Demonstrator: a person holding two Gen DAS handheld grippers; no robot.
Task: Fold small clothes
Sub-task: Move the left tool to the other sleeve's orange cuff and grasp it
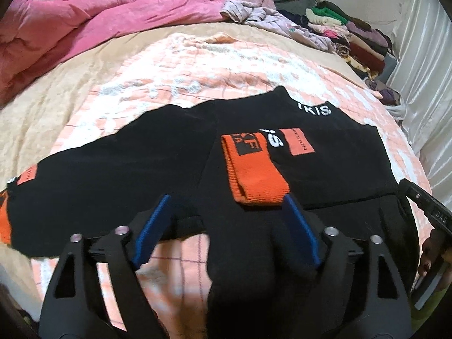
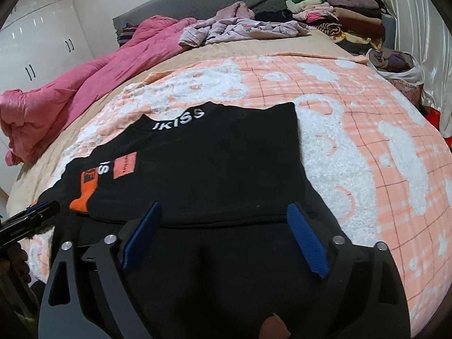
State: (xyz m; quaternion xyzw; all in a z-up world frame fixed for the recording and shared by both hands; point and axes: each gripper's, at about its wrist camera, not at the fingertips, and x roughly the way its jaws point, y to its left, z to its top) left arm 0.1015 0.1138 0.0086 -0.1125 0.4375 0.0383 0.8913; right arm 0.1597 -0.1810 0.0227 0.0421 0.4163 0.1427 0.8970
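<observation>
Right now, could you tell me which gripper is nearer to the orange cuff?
Left. The left gripper hovers open with the orange cuff just ahead of its right finger; the right gripper hovers open farther right, over the black top.

A sweatshirt (image 2: 203,169) lies on the blanket (image 2: 367,141), clothes pile (image 2: 339,14) behind.

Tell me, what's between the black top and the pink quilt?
Only bare bed cover: the peach checked blanket and a beige sheet separate the black top from the pink quilt, clearest in the right wrist view.
</observation>
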